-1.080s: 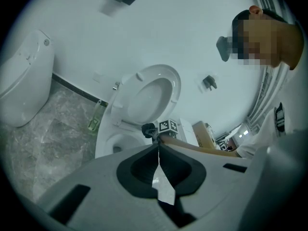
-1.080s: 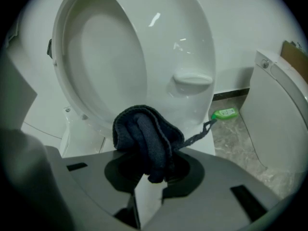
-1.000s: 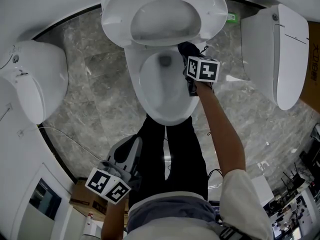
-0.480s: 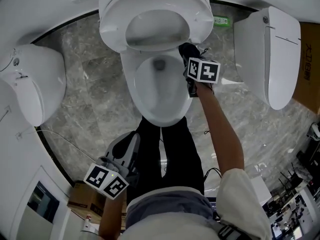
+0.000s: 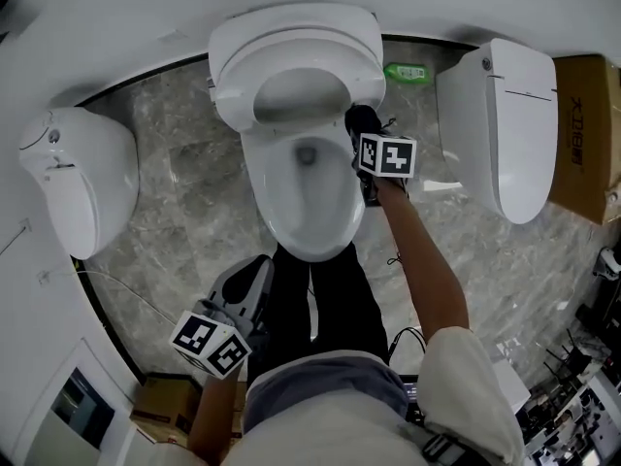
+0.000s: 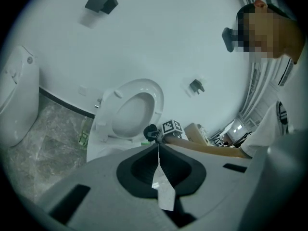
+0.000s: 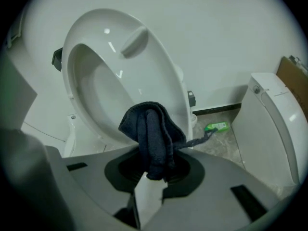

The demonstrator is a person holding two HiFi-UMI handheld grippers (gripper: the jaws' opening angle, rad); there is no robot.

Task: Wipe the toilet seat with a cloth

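Note:
The white toilet has its seat (image 5: 296, 66) raised above the bowl (image 5: 306, 187). My right gripper (image 5: 364, 136) is at the bowl's right rim, just under the raised seat, shut on a dark blue cloth (image 5: 362, 122). In the right gripper view the bunched cloth (image 7: 151, 129) sticks up from the gripper (image 7: 151, 170) in front of the seat's (image 7: 159, 71) lower edge; I cannot tell whether they touch. My left gripper (image 5: 254, 272) hangs low beside the person's legs, jaws shut on nothing. In the left gripper view that gripper (image 6: 158, 150) points toward the seat (image 6: 154, 97).
Two more white toilets stand on the marble floor, one at the left (image 5: 78, 178) and one at the right (image 5: 505, 124). A green bottle (image 5: 408, 72) lies behind the toilet. A cardboard box (image 5: 582, 134) is at the far right. The person's black trousers (image 5: 325, 299) stand before the bowl.
Both grippers have risen a little. The right one keeps the cloth by the bowl's right rim under the seat. The head view has shifted, so the toilet sits lower in the picture.

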